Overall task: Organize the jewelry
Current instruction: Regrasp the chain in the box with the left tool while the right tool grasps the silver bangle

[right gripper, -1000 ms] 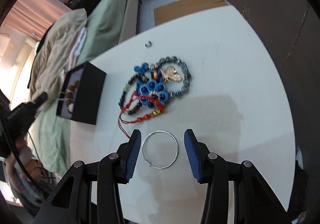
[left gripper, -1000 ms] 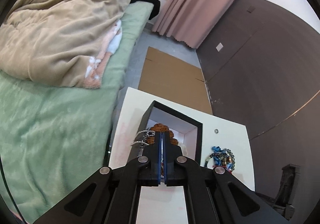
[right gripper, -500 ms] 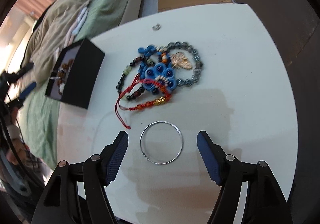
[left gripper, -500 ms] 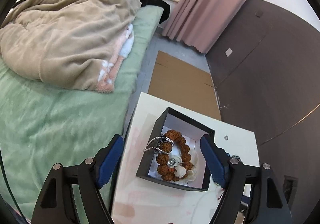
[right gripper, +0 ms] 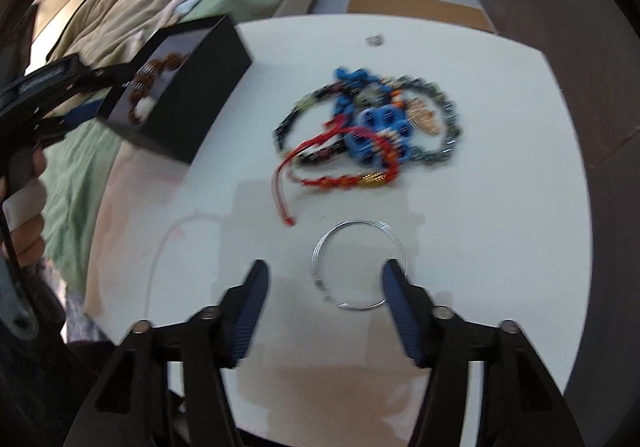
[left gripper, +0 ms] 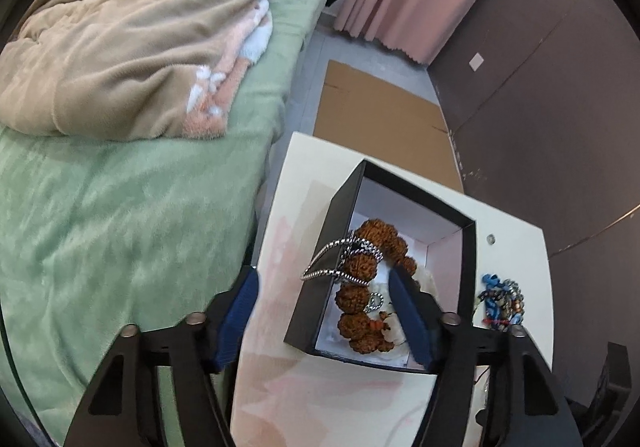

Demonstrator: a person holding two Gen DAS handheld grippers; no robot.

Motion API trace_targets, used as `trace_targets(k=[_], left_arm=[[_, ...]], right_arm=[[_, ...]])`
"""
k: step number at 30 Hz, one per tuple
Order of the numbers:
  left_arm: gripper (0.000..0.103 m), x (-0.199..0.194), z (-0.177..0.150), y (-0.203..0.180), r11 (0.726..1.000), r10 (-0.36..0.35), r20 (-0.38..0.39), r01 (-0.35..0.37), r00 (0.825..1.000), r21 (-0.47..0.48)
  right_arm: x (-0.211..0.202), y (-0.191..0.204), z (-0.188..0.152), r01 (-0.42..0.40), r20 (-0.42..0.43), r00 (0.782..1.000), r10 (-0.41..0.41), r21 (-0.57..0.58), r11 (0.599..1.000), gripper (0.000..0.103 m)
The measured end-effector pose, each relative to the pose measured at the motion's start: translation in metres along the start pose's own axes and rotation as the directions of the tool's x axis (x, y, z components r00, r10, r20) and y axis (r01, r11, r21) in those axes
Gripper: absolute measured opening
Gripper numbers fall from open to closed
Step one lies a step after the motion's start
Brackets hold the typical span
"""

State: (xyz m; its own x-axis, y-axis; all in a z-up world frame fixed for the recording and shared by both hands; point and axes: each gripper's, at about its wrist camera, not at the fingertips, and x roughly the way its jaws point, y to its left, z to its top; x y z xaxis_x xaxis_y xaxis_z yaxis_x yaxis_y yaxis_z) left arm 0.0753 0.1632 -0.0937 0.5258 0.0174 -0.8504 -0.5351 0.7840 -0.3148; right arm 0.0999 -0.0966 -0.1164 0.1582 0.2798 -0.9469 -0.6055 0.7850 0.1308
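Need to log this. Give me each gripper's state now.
Left gripper: open, jaws closing, holding nothing.
Right gripper: open, jaws closing, holding nothing.

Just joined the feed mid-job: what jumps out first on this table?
The bright tangle of bracelets, blue, red and dark beads, heaped mid-table. Left of it stands an open black box already holding a brown bead bracelet, with a silver chain draped over its wall. Nearest the right gripper, whose fingers are closing, lies a thin silver bangle.

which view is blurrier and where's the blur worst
Right wrist view is blurrier: motion smear on the tangled bracelets and black box, silver bangle ghosted. Left wrist view is sharp on the brown beads, with fisheye bending at the edges.
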Motion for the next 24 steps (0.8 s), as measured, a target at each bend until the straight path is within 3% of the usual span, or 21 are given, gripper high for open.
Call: trace_targets(k=[4, 5, 6, 14, 24], left_arm=[[0.035, 0.004, 0.0, 0.001, 1.0, -0.016, -0.015, 0.016, 1.0, -0.01], [0.027, 0.003, 0.0, 0.001, 1.0, -0.015, -0.01, 0.015, 1.0, -0.012], [0.022, 0.002, 0.001, 0.001, 1.0, -0.011, -0.004, 0.011, 1.0, -0.013], [0.002, -0.02, 0.004, 0.004, 0.997, -0.062, 0.081, 0.065, 0.995, -0.041], [0.002, -0.036, 0.006, 0.001, 0.993, -0.107, 0.123, 0.112, 0.987, -0.04]], right_arm=[[0.004, 0.002, -0.005, 0.028, -0.012, 1.0, -0.028, -0.034, 0.999, 0.023], [0.005, -0.001, -0.005, 0.026, -0.014, 1.0, -0.026, -0.027, 0.999, 0.007], [0.005, -0.005, -0.005, 0.018, -0.013, 1.0, -0.018, -0.018, 1.0, 0.005], [-0.01, -0.014, -0.005, -0.01, 0.04, 0.999, 0.01, 0.009, 1.0, 0.004], [-0.016, -0.02, 0.007, -0.029, 0.069, 0.997, 0.027, 0.031, 0.999, 0.004]])
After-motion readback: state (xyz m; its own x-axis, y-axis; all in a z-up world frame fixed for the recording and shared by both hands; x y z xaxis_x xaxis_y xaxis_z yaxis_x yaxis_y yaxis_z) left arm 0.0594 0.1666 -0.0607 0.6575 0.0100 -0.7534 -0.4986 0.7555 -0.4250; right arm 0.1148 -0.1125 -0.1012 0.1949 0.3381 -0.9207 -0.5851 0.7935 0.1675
